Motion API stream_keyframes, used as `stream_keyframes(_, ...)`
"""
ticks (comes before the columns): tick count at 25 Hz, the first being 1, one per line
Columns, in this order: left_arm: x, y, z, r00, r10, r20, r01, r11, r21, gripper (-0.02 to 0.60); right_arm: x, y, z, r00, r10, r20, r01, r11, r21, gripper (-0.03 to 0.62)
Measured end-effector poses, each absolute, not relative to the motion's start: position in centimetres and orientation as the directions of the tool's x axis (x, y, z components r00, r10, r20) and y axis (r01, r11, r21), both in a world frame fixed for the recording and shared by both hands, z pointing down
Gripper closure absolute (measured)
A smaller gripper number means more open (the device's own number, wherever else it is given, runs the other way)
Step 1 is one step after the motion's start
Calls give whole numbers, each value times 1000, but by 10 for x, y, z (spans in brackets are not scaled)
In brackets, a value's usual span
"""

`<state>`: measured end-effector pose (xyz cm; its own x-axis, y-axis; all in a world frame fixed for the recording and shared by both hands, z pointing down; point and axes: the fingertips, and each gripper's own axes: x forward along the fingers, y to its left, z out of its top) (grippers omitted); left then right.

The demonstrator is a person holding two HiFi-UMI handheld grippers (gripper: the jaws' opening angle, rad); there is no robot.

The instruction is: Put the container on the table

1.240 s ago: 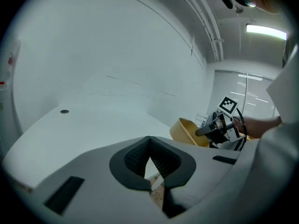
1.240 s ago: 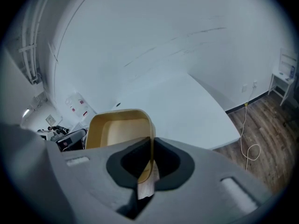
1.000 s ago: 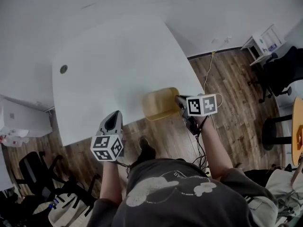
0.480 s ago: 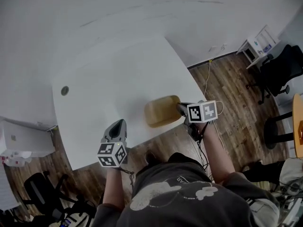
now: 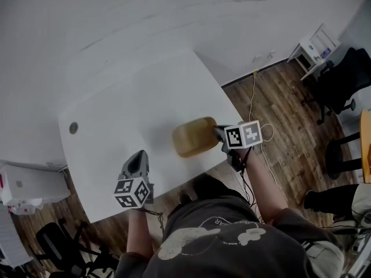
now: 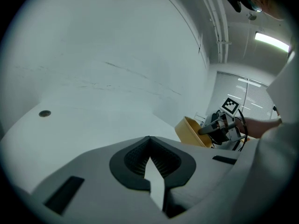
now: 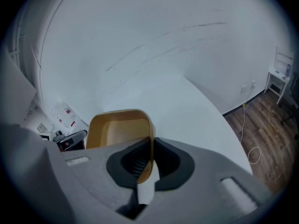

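The container [image 5: 196,136] is a tan, rounded-square plastic tub, over the white table [image 5: 133,103] near its front right edge. My right gripper [image 5: 218,130] is shut on its right rim. In the right gripper view the thin rim runs between the closed jaws of the right gripper [image 7: 150,143], and the tub [image 7: 119,127] opens away from me. I cannot tell if it rests on the tabletop. My left gripper [image 5: 139,156] hovers over the table's front edge, shut and empty. From the left gripper [image 6: 149,140] the tub [image 6: 190,130] shows tilted at the right.
A round cable hole [image 5: 73,128] sits in the table's left part. A white wall rises behind the table. On the wooden floor to the right lie a cable [image 5: 254,91], a white shelf [image 5: 316,44] and black office chairs [image 5: 339,80]. A white cabinet [image 5: 29,184] stands at the left.
The right gripper has carried the tub from the table's front edge to fully over the tabletop. The left gripper has stayed shut and moved forward over the table's edge.
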<state>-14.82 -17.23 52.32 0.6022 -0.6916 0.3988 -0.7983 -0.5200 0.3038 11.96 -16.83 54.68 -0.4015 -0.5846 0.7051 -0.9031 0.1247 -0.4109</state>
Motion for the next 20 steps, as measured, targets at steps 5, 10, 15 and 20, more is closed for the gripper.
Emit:
stream_keyframes(5, -135, -204, 511, 561, -728, 393, -827, -483, 286, 584, 132, -224, 539, -442, -582, 682, -888, 178, -424, 583)
stream_keyframes(10, -127, -243, 502, 524, -758, 388, -852, -451, 267, 584, 143, -281, 531, -462, -576, 674, -882, 220, -416, 582)
stream_keyframes(15, -115, -274, 493, 511, -775, 372, -859, -441, 261, 584, 150, -326, 531, -478, -571, 667, -873, 229, -430, 582)
stream_keyframes(20, -110, -303, 491, 505, -779, 372, -863, -440, 250, 584, 150, -361, 537, -485, -560, 672, -871, 238, -430, 582)
